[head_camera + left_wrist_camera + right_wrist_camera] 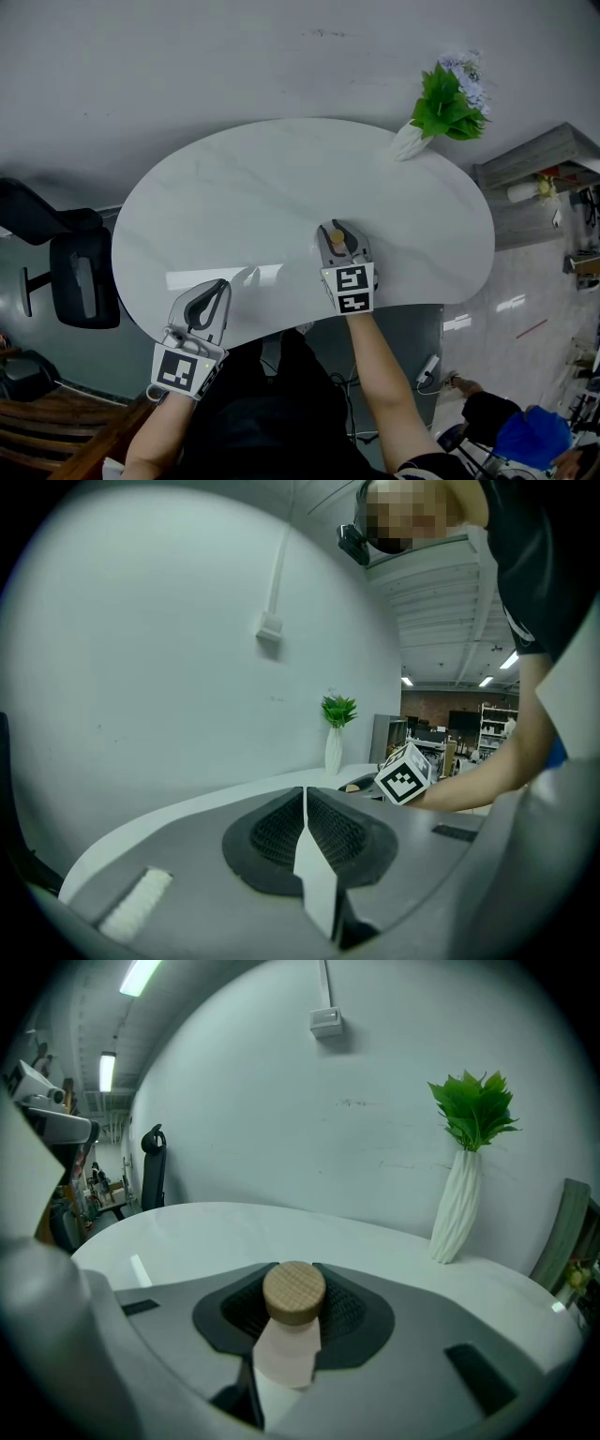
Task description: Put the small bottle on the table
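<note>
The small bottle [288, 1335] is pale pink with a round wooden cap [294, 1291]. My right gripper [292, 1321] is shut on it, the black pads pressing its sides. In the head view the right gripper [338, 242] sits over the near middle of the white oval table [244, 187], the bottle's cap [337, 237] just showing between its jaws. My left gripper [208, 302] rests at the table's near left edge, shut with nothing in it; in the left gripper view its jaws [303, 822] meet along one line.
A white ribbed vase with a green plant [441, 108] stands at the table's far right edge [459, 1204]. A black office chair [80, 277] is at the left. A grey shelf unit [544, 173] stands at the right.
</note>
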